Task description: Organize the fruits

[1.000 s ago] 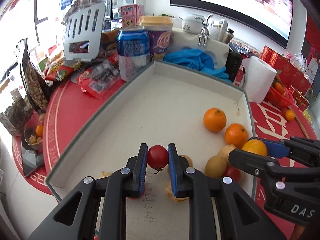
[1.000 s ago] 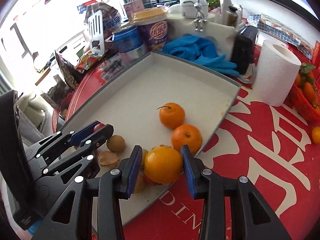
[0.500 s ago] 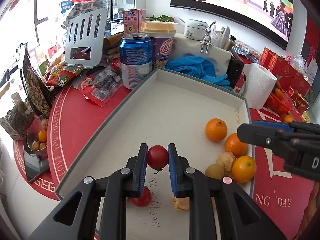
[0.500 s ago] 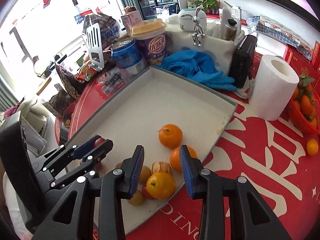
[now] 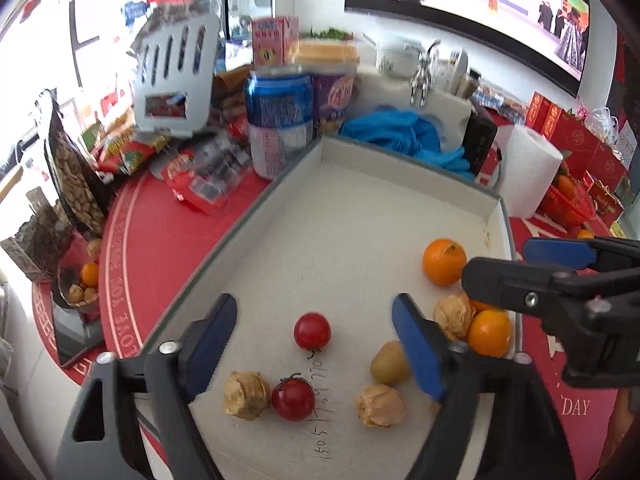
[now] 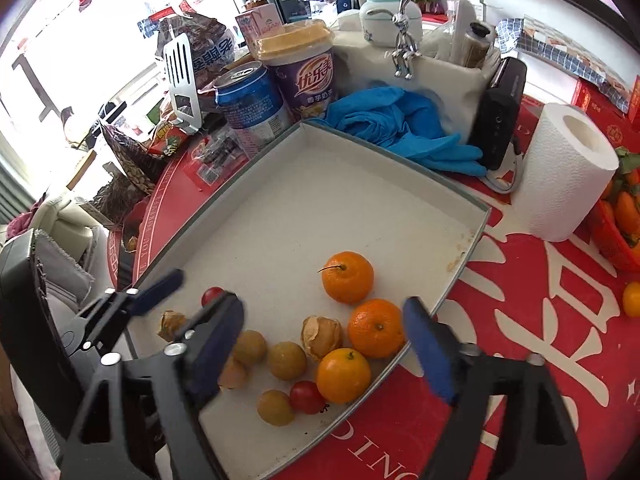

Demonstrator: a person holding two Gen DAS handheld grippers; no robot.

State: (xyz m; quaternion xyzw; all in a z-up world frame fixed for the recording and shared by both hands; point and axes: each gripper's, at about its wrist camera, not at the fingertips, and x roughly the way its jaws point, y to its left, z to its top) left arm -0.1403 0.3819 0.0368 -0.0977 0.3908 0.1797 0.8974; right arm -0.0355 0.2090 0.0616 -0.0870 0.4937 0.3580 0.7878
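Observation:
A shallow white tray [image 5: 360, 208] [image 6: 320, 200] holds the fruit. My left gripper [image 5: 316, 336] is open above its near end, and a cherry tomato [image 5: 312, 331] lies loose on the tray floor between the jaws. A second tomato [image 5: 293, 399] and husked berries [image 5: 246, 395] lie nearer. My right gripper [image 6: 324, 344] is open above three oranges [image 6: 347, 283] [image 6: 375, 334] [image 6: 343, 375], yellow berries [image 6: 286, 360] and a tomato [image 6: 306, 397] at the tray's right corner. It also shows in the left wrist view [image 5: 520, 268].
Beyond the tray stand a blue can [image 6: 250, 108], a purple cup [image 6: 308, 76], blue gloves [image 6: 404, 128] and a black box [image 6: 500, 116]. A paper towel roll [image 6: 564, 172] and a red basket of oranges [image 6: 620, 216] are at the right. Snack packets [image 5: 192, 176] lie on the left.
My left gripper opened and let go of the cherry tomato, which now lies on the tray. My right gripper, having released the orange into the tray, opened wider and rose.

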